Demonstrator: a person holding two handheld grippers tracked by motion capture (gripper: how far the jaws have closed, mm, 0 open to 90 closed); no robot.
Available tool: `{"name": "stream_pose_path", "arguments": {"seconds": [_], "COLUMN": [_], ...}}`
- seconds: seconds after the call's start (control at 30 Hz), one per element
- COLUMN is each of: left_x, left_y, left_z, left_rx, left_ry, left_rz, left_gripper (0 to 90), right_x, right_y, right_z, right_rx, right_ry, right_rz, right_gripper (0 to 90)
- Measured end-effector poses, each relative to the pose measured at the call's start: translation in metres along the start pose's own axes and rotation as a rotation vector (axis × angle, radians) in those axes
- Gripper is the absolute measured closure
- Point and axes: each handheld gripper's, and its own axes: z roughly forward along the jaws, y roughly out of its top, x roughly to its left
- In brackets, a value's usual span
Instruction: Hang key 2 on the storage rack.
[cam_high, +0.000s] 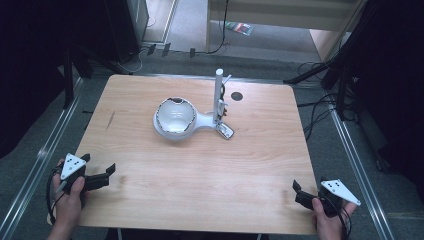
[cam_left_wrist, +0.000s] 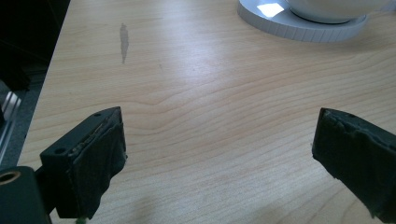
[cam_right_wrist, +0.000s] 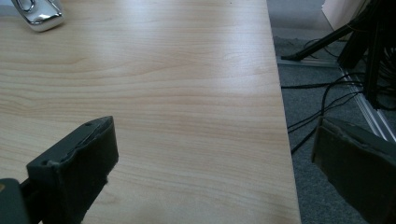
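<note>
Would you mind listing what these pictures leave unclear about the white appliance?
- White appliance: high view, too small to identify; bowl contents lost in glare.
- Its base: left gripper view, cut off by the top edge.
- Its chrome foot: right gripper view, cut off by the top edge.

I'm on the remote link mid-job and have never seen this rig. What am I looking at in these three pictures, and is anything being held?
There is no robot arm here. A person holds a hand-held claw in each hand: the left claw and the right claw, both near the table's front corners.

The high view looks down from above the person's side. The other two pictures come from cameras riding on each claw, looking along its two black jaws: the left claw faces the wood, the right claw faces the table's right edge and the floor.

On the table stands a white bowl-shaped device on a round base, with an upright white post beside it.

Both claws are open and hold nothing.
</note>
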Motion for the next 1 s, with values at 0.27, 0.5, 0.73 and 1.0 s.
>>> {"name": "stream_pose_path", "arguments": {"seconds": [0.27, 0.5, 0.73, 1.0], "left_x": [0.0003, 0.0005, 0.001, 0.001], "left_y": [0.0002, 0.0003, 0.0004, 0.0005], "left_z": [0.0005, 0.0006, 0.0007, 0.0008], "left_rx": [0.003, 0.005, 0.007, 0.007], "left_ry": [-0.003, -0.005, -0.008, -0.007], "left_rz": [-0.002, -0.004, -0.008, -0.008], "left_gripper": [3.2, 3.3, 3.3, 3.3], "right_x": [-0.0016, -0.0003, -0.0011, -0.001], "right_y": [-0.0001, 0.0003, 0.0004, 0.0004], "right_z": [0.0002, 0.0011, 0.0015, 0.0017], "right_rx": [0.009, 0.022, 0.028, 0.025], "right_ry": [0.008, 0.002, 0.001, -0.014], "right_rz": [0.014, 0.009, 0.015, 0.018], "right_gripper": [0.7, 0.7, 1.2, 8.8]}}
